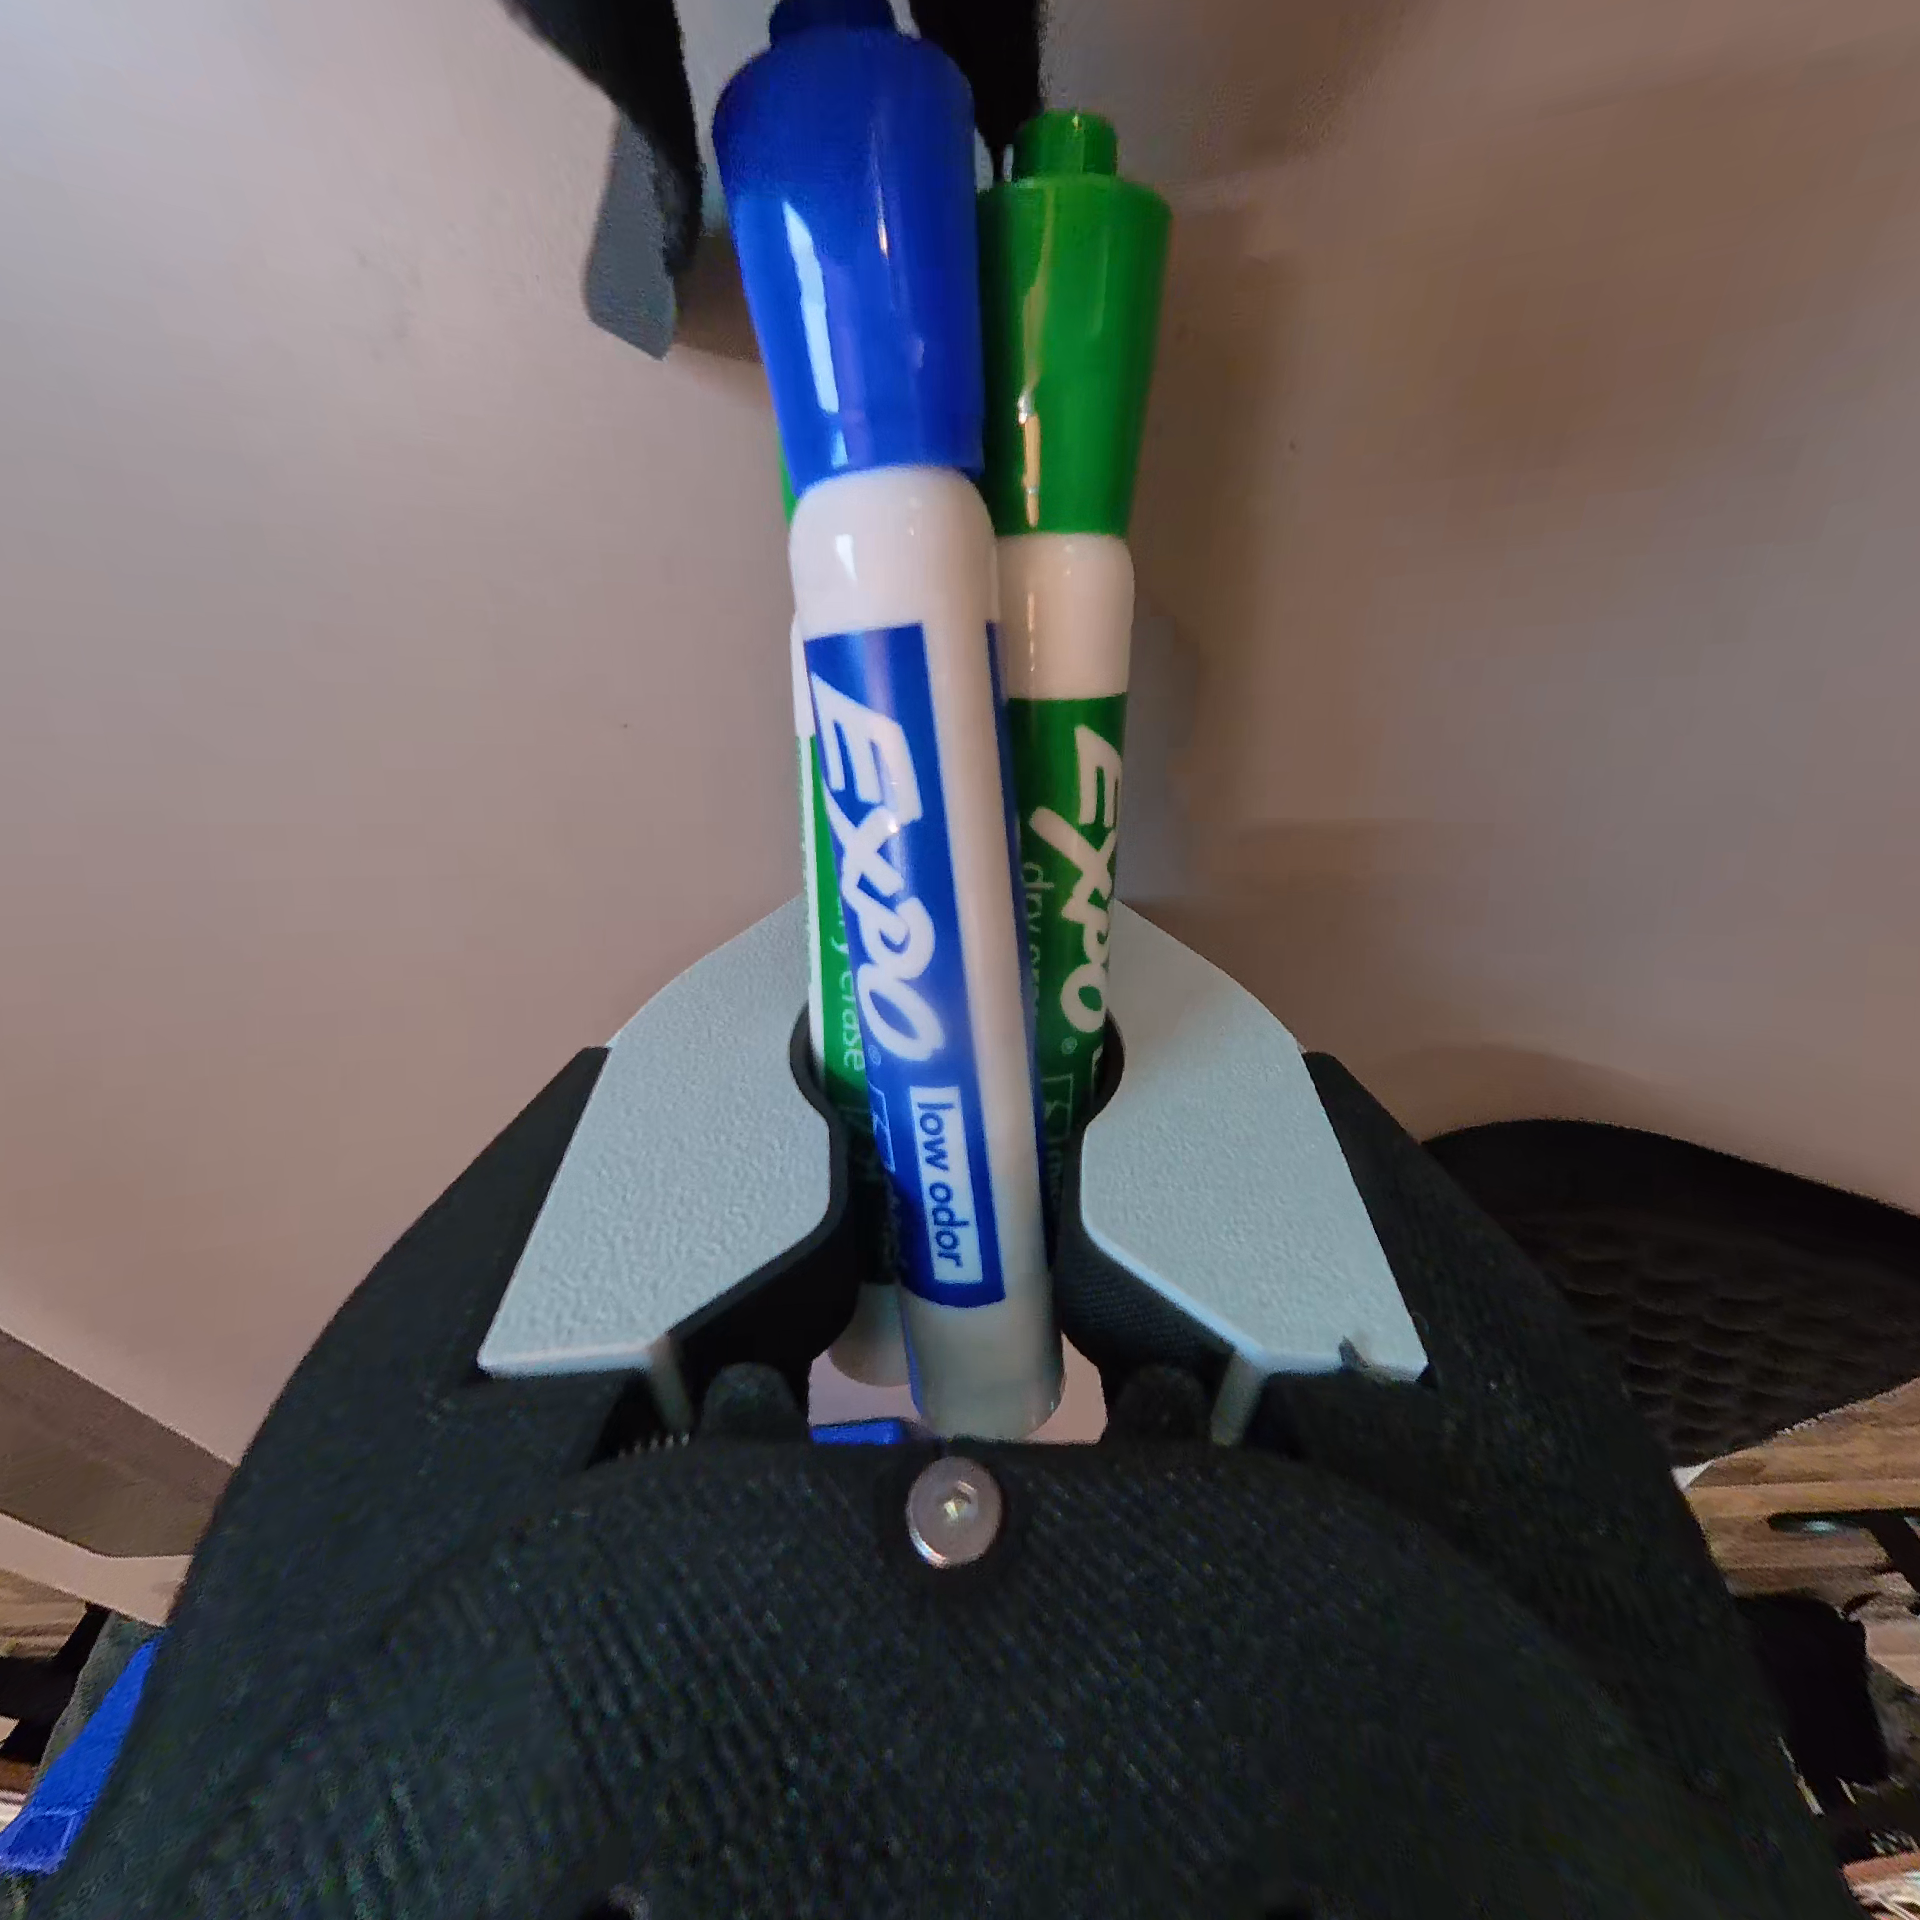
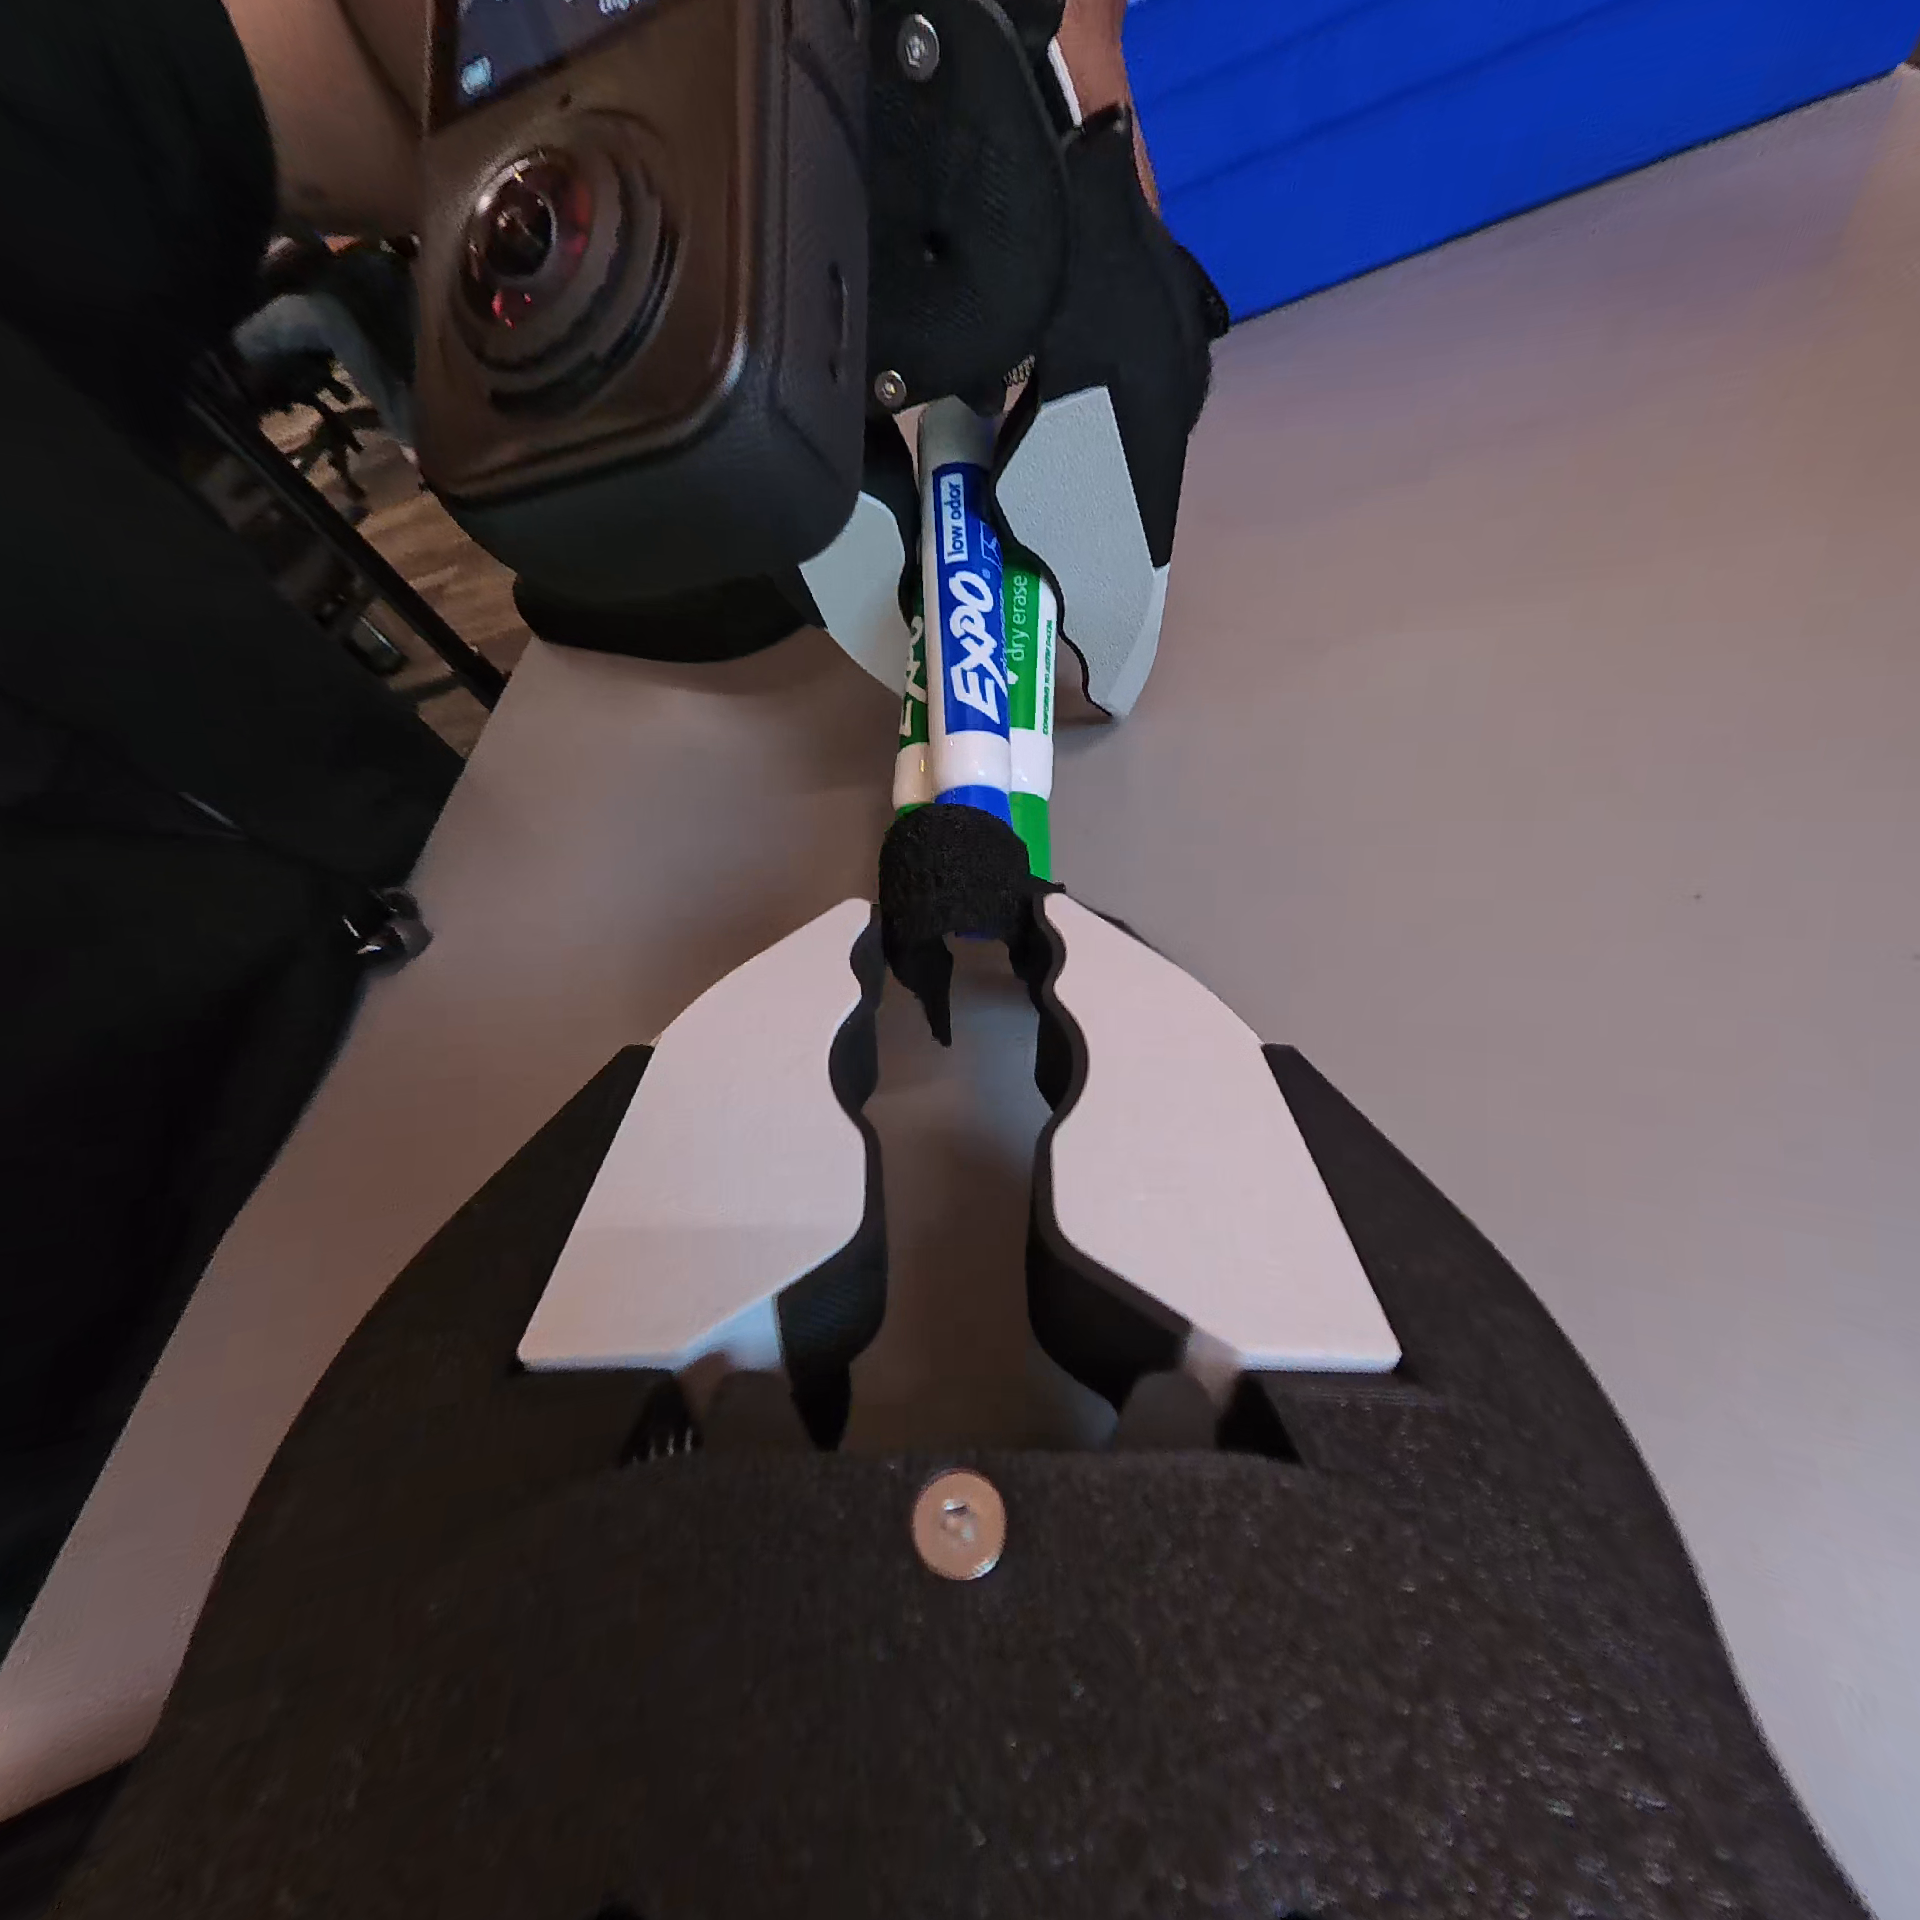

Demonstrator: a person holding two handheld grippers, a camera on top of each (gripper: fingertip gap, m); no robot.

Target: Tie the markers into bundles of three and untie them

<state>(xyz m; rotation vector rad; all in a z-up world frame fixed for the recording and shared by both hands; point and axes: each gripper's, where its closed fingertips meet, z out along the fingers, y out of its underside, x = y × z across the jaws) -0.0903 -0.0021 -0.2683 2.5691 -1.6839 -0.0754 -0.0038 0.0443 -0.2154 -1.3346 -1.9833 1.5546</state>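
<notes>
Three markers are held together above the table: a blue one (image 1: 894,727) in front, a green one (image 1: 1070,416) on its right, and a second green one (image 1: 826,935) mostly hidden behind. My left gripper (image 1: 961,987) is shut on their barrels. In the right wrist view the blue marker (image 2: 966,644) and the green ones (image 2: 1029,665) point toward me. A black strap (image 2: 951,862) is wrapped around their cap ends, and its tail hangs down. My right gripper (image 2: 956,920) is open, with one fingertip on each side of the strapped end.
The pale table (image 2: 1455,831) lies under both grippers. A blue bin (image 2: 1455,135) stands at its far edge. The left gripper's camera (image 2: 623,281) faces me, with a dark sleeve (image 2: 125,623) at left. A black mesh chair (image 1: 1714,1247) is beyond the table edge. Some 11 cm of space lies between my two pairs of fingers.
</notes>
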